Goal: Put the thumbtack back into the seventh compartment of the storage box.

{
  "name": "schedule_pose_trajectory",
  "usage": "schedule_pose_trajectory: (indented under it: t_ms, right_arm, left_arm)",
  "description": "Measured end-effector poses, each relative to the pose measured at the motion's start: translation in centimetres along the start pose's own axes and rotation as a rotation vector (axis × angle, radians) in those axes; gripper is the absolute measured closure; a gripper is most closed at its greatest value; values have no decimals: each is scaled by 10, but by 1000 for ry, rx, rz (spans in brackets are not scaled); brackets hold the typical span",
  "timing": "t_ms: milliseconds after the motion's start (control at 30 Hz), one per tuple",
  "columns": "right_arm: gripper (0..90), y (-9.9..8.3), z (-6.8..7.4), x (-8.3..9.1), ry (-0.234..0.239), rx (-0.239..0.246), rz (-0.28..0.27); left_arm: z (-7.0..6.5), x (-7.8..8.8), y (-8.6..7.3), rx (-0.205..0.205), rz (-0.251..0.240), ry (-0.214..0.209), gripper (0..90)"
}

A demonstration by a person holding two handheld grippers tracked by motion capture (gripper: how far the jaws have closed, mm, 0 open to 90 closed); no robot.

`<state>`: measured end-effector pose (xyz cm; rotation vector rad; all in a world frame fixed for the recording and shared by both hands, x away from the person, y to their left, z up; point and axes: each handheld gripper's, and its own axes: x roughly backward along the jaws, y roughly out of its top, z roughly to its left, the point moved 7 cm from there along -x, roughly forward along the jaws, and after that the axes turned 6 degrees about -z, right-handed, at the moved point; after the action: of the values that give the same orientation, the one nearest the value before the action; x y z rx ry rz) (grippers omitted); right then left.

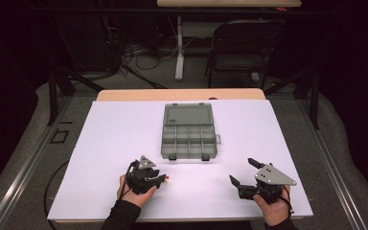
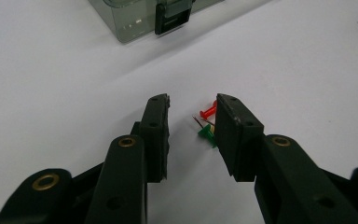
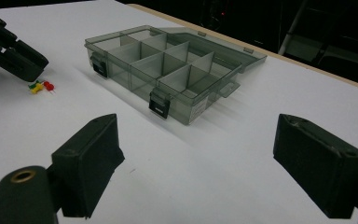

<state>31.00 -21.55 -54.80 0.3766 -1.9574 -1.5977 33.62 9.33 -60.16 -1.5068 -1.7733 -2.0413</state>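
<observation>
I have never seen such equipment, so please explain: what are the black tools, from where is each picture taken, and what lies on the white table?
A person sits at the table and holds one hand tool in each hand; each tool has two black jaws. The high view looks down from above. The other two pictures come from small cameras riding on the tools.

The left gripper hangs over a few pushpins: a red pushpin, a green pushpin and a yellow pushpin. Its jaws stand on both sides of them but do not yet press them.

The right gripper is wide open and holds nothing. Further back lies an open compartment box with its lid folded back.
</observation>
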Motion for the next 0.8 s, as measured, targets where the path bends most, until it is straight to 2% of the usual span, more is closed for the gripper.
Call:
schedule_pose_trajectory:
  t_ms: [500,800]
  right_arm:
    - [143,0,1,0,6,3,5]
    - [143,-1,1,-1,8,3,6]
  left_arm:
    - [0,-1,-2,29,0,-5,678]
    - [-1,-2,-1,26,-5,-9,689]
